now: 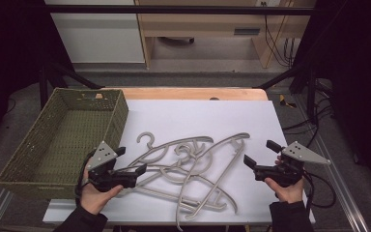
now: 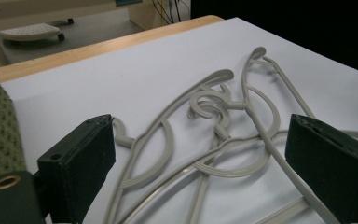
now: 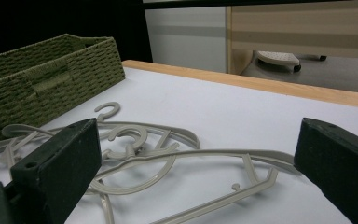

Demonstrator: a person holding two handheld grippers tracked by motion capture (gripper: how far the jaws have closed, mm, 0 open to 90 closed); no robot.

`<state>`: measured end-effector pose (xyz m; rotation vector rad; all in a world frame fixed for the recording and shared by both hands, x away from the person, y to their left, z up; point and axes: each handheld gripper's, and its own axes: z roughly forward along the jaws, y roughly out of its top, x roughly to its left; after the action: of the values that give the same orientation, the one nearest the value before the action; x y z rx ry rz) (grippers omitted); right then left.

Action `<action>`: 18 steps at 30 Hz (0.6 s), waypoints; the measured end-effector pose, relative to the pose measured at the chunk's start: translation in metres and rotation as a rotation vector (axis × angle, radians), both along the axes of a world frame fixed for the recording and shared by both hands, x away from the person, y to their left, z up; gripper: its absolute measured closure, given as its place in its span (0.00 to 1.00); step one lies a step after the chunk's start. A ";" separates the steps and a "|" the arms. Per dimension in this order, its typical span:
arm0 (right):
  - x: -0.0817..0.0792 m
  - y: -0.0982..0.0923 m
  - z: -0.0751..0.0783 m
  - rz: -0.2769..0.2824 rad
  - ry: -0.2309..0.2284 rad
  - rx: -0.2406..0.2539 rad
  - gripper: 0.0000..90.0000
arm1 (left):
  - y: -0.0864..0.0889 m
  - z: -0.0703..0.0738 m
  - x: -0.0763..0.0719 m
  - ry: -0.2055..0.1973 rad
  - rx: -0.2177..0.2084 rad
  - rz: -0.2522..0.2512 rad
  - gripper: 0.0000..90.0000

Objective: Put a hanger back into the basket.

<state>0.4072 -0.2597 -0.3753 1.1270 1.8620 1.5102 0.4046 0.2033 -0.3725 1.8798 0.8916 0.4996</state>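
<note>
Hangers: a tangle of grey plastic hangers [image 1: 193, 169] lies flat on the white sheet, from the middle of the desk [image 1: 188, 93] toward its near edge.
Left gripper [image 1: 130, 166]: held low at the near-left side of the pile, fingers [image 2: 77, 163] apart with hanger rods lying between them, gripping nothing.
Right gripper [image 1: 261, 153]: held just off the right end of the pile, fingers [image 3: 58, 168] wide apart, touching nothing.
Basket: 1 green woven basket [image 1: 17, 179] sits along the left edge of the desk, close beside the left gripper.
Hook: 1 hanger hook [image 1: 146, 139] points toward the far edge, near the basket.
</note>
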 end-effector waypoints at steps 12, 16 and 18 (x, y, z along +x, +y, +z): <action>0.001 0.004 -0.002 0.009 0.006 -0.004 0.01 | -0.049 -0.024 0.000 0.074 0.077 -0.071 0.13; 0.002 0.004 -0.002 0.011 0.008 0.003 0.01 | -0.064 -0.031 0.002 0.102 0.107 -0.090 0.15; 0.002 0.004 -0.002 0.012 0.007 -0.001 0.01 | -0.073 -0.036 0.004 0.118 0.132 -0.100 0.16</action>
<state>0.4094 -0.2554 -0.3771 1.1238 1.8771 1.5139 0.4083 0.1301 -0.4082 2.0813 0.8535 0.3978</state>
